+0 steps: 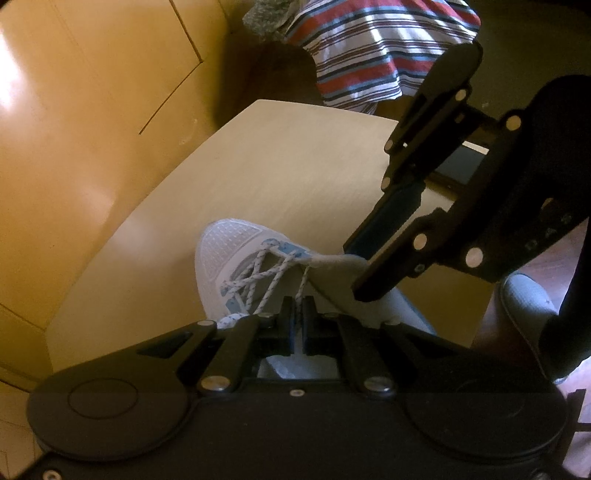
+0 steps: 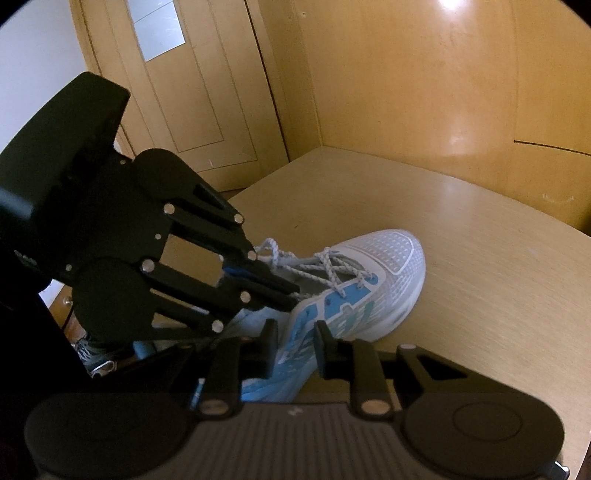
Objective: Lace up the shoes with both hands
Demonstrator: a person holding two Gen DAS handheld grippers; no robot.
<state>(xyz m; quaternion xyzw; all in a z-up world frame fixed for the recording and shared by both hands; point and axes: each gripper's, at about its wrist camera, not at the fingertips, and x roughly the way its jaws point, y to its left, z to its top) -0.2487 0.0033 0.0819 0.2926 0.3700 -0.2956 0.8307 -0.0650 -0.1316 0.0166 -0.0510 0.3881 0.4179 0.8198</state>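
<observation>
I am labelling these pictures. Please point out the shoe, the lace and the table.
shoe (image 2: 391, 254), right wrist view, on the white mesh toe.
lace (image 1: 255, 280), left wrist view, on the crossed strands over the tongue.
table (image 2: 480, 295), right wrist view, on bare wood right of the shoe.

a pale wooden table (image 2: 480, 258) with a rounded edge stood against glossy yellow-brown wooden panelling (image 2: 424, 85), which threw back bright patches of light near its top. in the right wrist view a panelled wooden door (image 2: 192, 92) of the same colour stood to the left, with a small pale rectangular pane (image 2: 159, 35) high up, and a strip of white wall (image 2: 33, 59) lay beside it. in the left wrist view the panelling (image 1: 92, 110) showed thin dark seams, and a red, white and blue striped cloth (image 1: 369, 44) hung beyond the table's (image 1: 295, 155) far edge. reddish-brown floor (image 1: 546, 266) showed at the right.
</observation>
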